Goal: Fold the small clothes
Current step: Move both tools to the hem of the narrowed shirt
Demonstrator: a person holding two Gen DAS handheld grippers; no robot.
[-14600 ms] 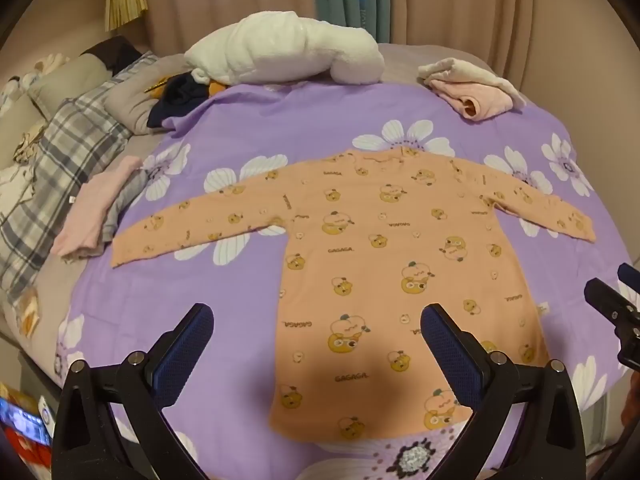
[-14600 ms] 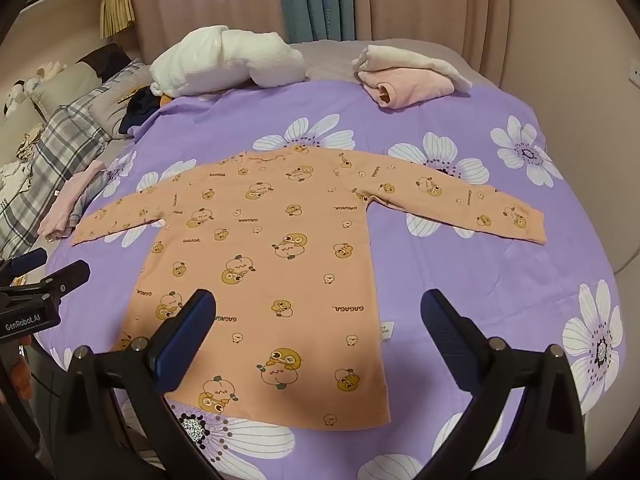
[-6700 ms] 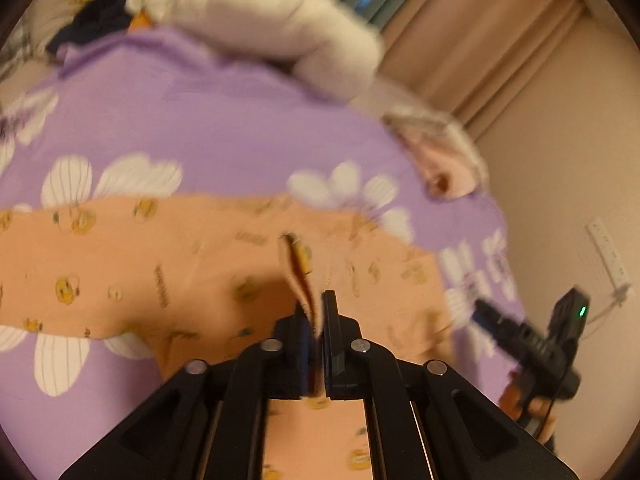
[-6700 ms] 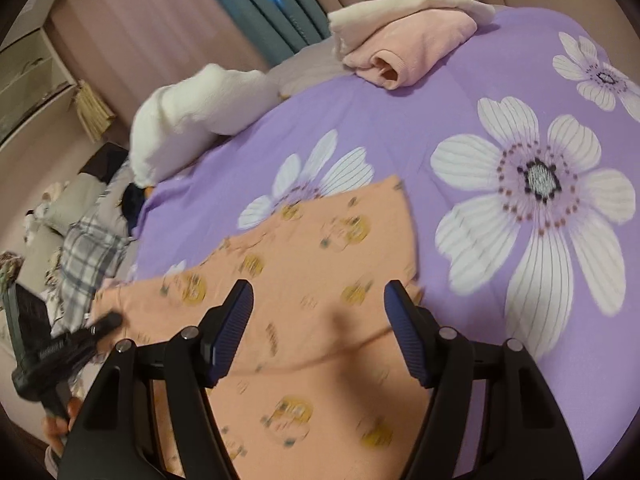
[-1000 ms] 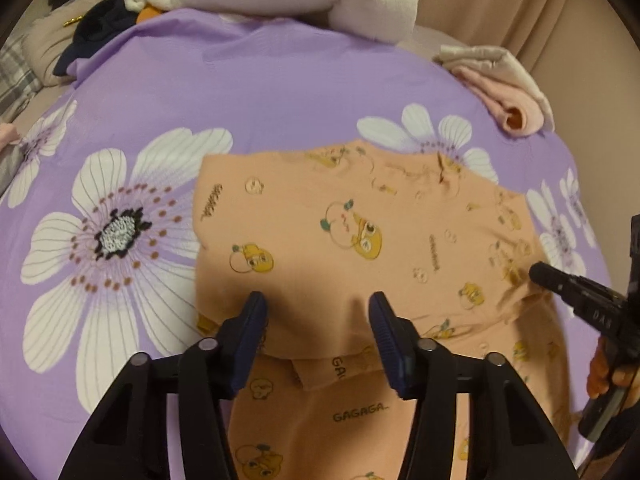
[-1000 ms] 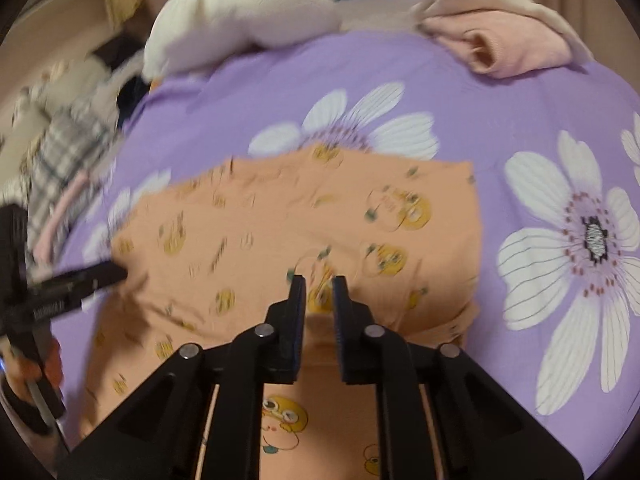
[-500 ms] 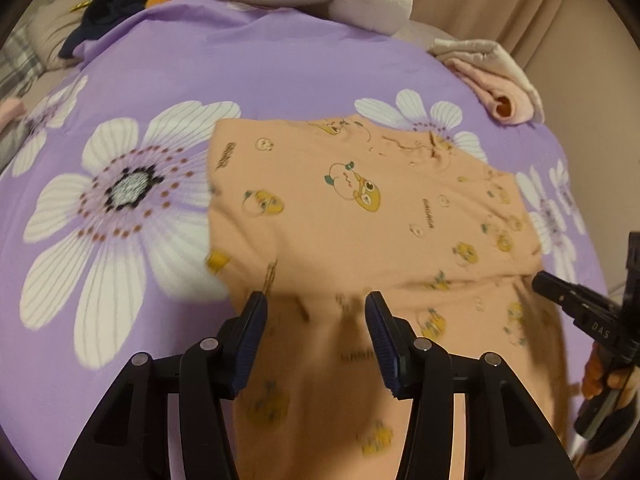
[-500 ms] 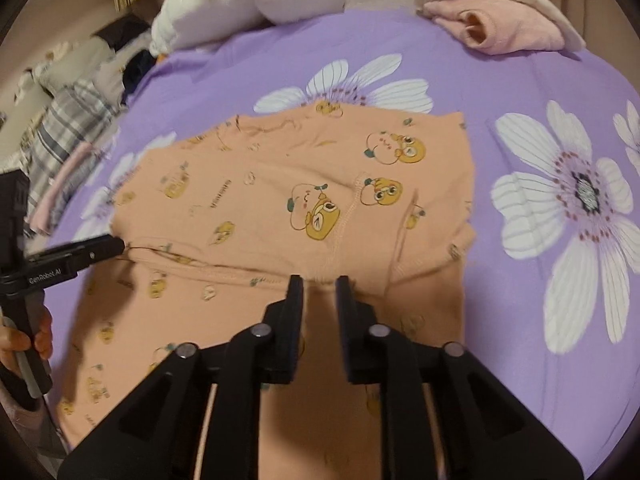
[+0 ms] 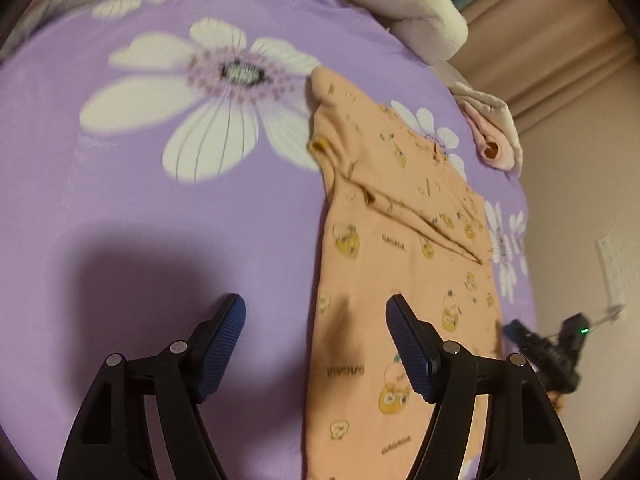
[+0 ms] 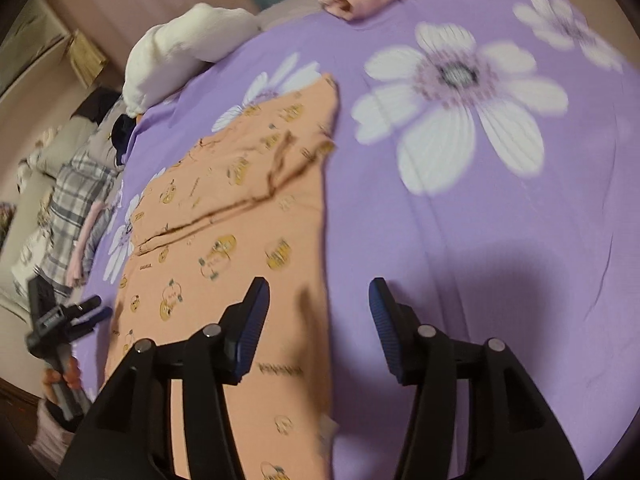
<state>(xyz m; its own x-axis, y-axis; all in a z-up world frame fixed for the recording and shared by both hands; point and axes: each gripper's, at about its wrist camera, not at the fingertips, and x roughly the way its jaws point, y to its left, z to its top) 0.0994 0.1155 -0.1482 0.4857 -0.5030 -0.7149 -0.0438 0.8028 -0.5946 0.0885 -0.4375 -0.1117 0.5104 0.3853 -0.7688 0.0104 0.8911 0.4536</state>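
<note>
Both wrist views, sleeves folded in. The orange shirt (image 9: 404,264) lies flat on the purple bedspread (image 9: 160,240), its two sleeves folded across the chest so that the garment forms a long, narrow strip. My left hand-held gripper (image 9: 316,344) hovers over the shirt's left edge near the hem; its jaws are spreading, with the edge of the cloth below the gap and neither pad pressing on it. My right hand-held gripper (image 10: 318,328) hovers over the opposite edge; its jaws are likewise spreading, with nothing pinched between them. Each hand-held gripper casts a dark shadow on the bedspread beside the shirt. At the head of the bed lie a white pillow (image 10: 180,52) and a folded pink garment (image 9: 494,140). Both views are motion-blurred.
</note>
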